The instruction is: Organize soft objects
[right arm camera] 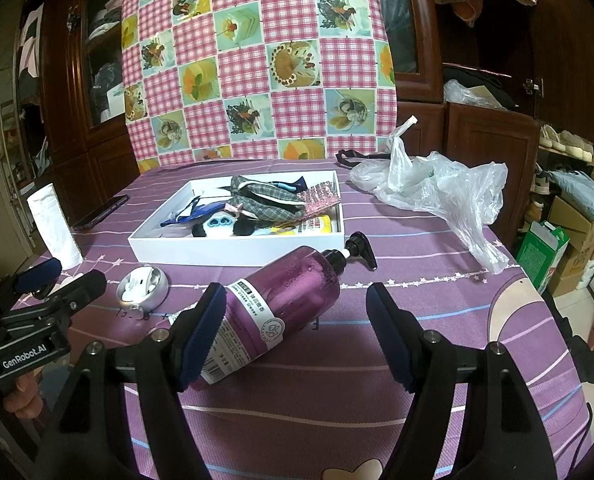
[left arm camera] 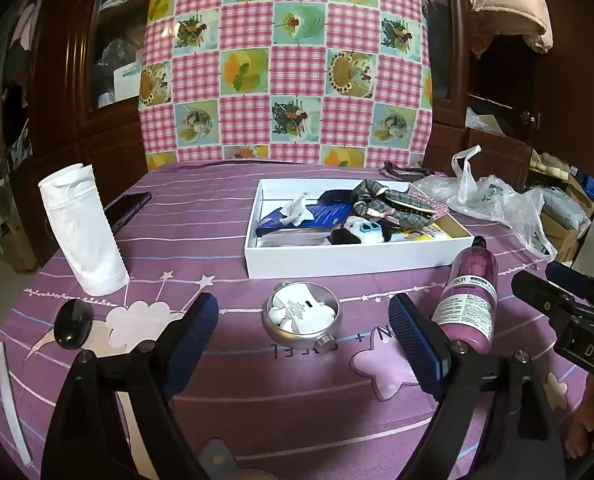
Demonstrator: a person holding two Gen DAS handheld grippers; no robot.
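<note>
This is a lived-in room of a home, used partly for storage. Dark wooden cabinets (right arm camera: 481, 136) with glass doors line the back wall, stuffed with folded clothes and papers. A padded jacket (left arm camera: 509, 4) hangs over one open door. A pink gingham cloth (left arm camera: 285, 60) printed with cakes stands behind the desk, which wears a purple star-patterned sheet (right arm camera: 417, 248). Off to the right, shoes (right arm camera: 565, 142) sit on a shelf above stacked cardboard boxes (right arm camera: 577, 216).
</note>
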